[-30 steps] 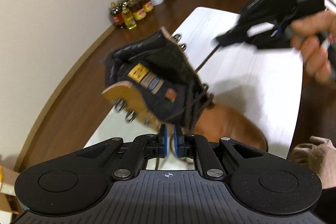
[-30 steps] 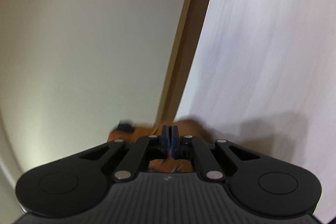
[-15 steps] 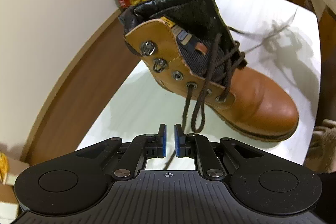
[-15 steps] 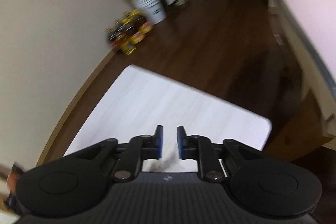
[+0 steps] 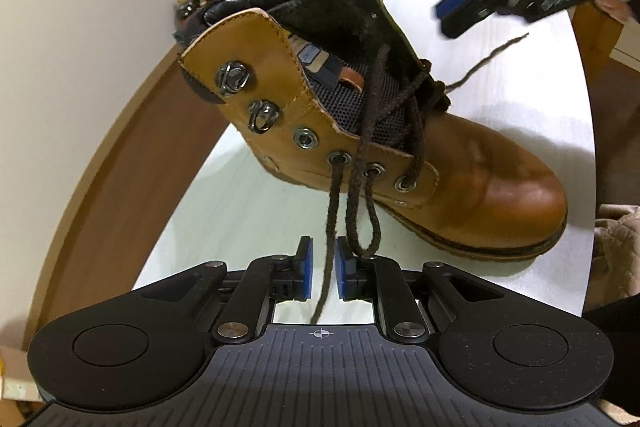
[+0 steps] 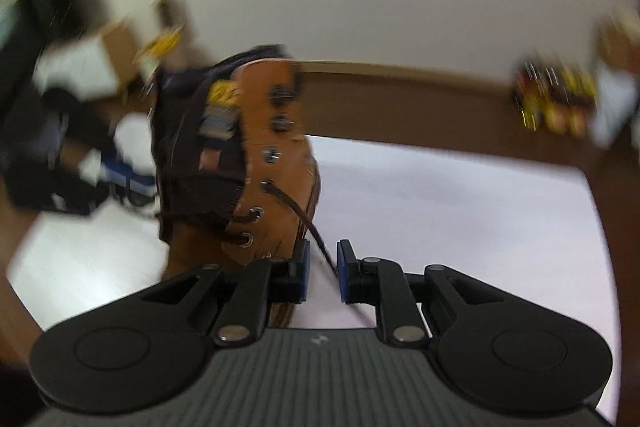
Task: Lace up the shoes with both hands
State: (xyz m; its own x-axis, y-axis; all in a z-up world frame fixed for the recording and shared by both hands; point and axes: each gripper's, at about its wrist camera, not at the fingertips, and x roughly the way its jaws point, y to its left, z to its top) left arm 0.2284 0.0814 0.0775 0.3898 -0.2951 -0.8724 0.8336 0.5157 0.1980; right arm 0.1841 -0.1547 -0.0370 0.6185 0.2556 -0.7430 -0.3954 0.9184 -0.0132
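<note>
Left wrist view, boot (image 5: pixel 460 163) upright, toe pointing right, table (image 5: pixel 248 203).

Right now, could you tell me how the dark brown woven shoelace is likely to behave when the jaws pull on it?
The dark brown woven shoelace hangs limp from the tan leather boot, so it is probably floppy. Its fuzzy weave should grip rather than slip. The boot looks tall, so a hard tug might tip it.

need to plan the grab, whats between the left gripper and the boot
Only the brown lace, hanging from an eyelet on the boot down between the opening left gripper pads, untouched, over bare white table. The left wrist view shows it.
</note>
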